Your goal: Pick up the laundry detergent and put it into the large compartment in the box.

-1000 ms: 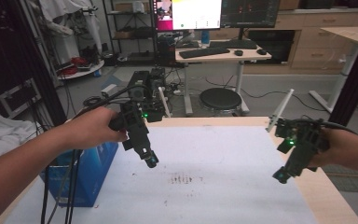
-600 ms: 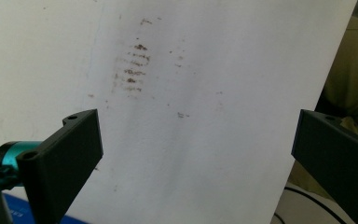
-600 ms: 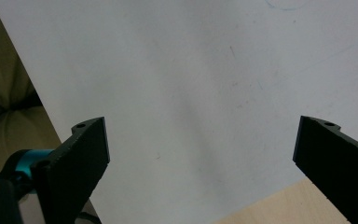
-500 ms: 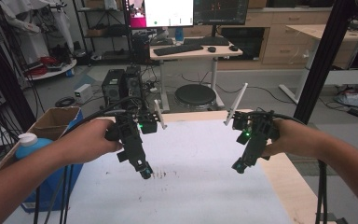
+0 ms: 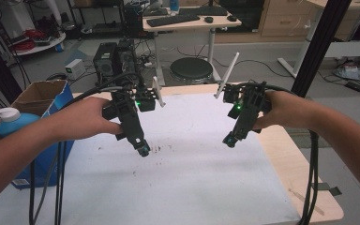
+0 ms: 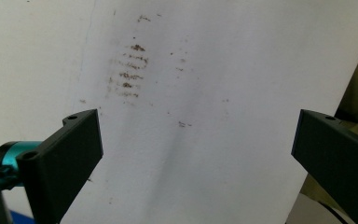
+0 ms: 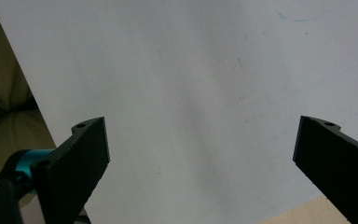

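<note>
A: Biggest thing first?

B: The table, light wood, w/ a white sheet covering most of its top. Wood shows bare along the right edge & the far edge.

A: Anything on the sheet?

B: A patch of brown smudges, roughly mid-sheet, a bit left of centre. In the left gripper view the same marks sit ahead of the jaws, in short rows.

A: Off the table?

B: A blue box w/ cardboard flaps stands at the left edge of the table, & a blue bottle w/ white cap just beside it, further left.

A: Now the tools.

B: The person holds the left gripper over the sheet, tip tilted down & toward the centre, right above the smudges; can't tell if it touches. Its own view shows the jaws wide apart, nothing between them, only sheet.

A: And the other?

B: The right gripper hangs above the right part of the sheet, tip angled down & inward, well apart from the left one. Jaws spread wide too, empty, w/ plain white sheet between them & a sliver of wood at the lower right corner.
</note>
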Motion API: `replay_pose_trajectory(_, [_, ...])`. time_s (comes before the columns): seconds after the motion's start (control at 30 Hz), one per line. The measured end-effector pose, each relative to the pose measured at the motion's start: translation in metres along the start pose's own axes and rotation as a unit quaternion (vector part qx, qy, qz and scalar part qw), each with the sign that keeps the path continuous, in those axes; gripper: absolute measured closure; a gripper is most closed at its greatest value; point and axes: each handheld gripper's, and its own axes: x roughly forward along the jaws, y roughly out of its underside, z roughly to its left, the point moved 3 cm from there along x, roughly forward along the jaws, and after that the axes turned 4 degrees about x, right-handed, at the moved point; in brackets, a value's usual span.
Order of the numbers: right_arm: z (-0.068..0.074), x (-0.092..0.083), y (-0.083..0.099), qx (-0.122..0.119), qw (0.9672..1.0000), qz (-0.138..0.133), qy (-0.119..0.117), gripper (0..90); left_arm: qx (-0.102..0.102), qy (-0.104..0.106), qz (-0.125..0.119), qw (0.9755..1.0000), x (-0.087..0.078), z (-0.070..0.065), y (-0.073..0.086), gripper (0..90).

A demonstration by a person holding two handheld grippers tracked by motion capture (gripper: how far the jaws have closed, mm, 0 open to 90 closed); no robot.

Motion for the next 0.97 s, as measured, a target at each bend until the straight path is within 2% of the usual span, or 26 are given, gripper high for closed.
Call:
replay_pose_trajectory(0.43, [0.0007, 0.0029, -0.0013, -0.004, 1.0, 0.003, -0.004, 2.6, -0.011, 0.0, 0.0, 0.9999, 0.0028, 0.0053, 0.0038, 1.8])
replay_pose_trajectory(0.97, [0.0016, 0.0036, -0.0007, -0.003, 1.0, 0.001, -0.004, 2.6, -0.013, -0.002, -0.002, 0.9999, 0.0021, 0.0064, 0.0055, 1.8])
